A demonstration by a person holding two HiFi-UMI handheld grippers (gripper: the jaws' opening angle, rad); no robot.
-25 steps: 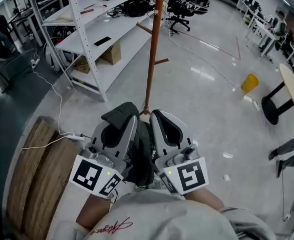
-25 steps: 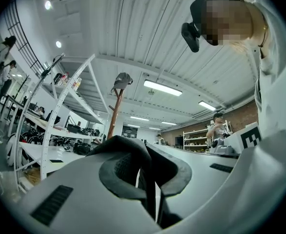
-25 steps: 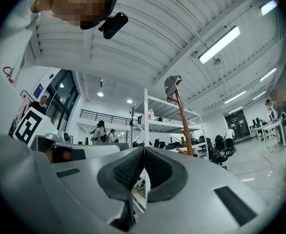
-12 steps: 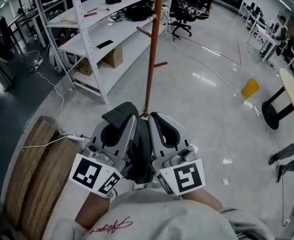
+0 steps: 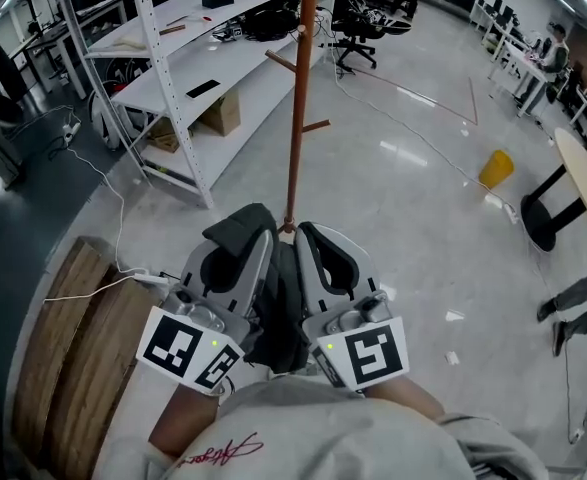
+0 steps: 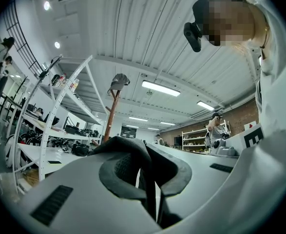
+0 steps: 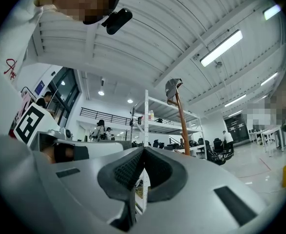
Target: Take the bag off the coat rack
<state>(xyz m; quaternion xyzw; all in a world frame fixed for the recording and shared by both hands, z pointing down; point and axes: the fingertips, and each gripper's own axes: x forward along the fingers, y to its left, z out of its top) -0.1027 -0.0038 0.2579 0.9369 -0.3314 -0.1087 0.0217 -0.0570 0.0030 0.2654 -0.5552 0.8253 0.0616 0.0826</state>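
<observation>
The brown coat rack pole (image 5: 295, 98) rises from the pale floor just beyond both grippers, its pegs bare in the head view. A grey cap (image 6: 118, 82) sits on top of the pole, also seen as the cap (image 7: 172, 87) in the right gripper view. A dark bag (image 5: 285, 303) hangs between the two grippers close to my chest. Its fabric (image 6: 128, 147) drapes over the left jaw and a strap runs down between the jaws. My left gripper (image 5: 258, 236) (image 6: 145, 155) is shut on that bag. My right gripper (image 5: 308, 230) (image 7: 143, 152) is shut, pads touching, with nothing in them.
White shelving (image 5: 173, 78) with boxes and tools stands at the left. A slatted wooden bench (image 5: 63, 338) lies at lower left with a white cable beside it. A yellow bin (image 5: 496, 167), a round table (image 5: 585, 183) and a person's leg (image 5: 573, 303) are at the right.
Both grippers and the bag hold still. Only the head view has shifted slightly, so the pole leans a little differently.
</observation>
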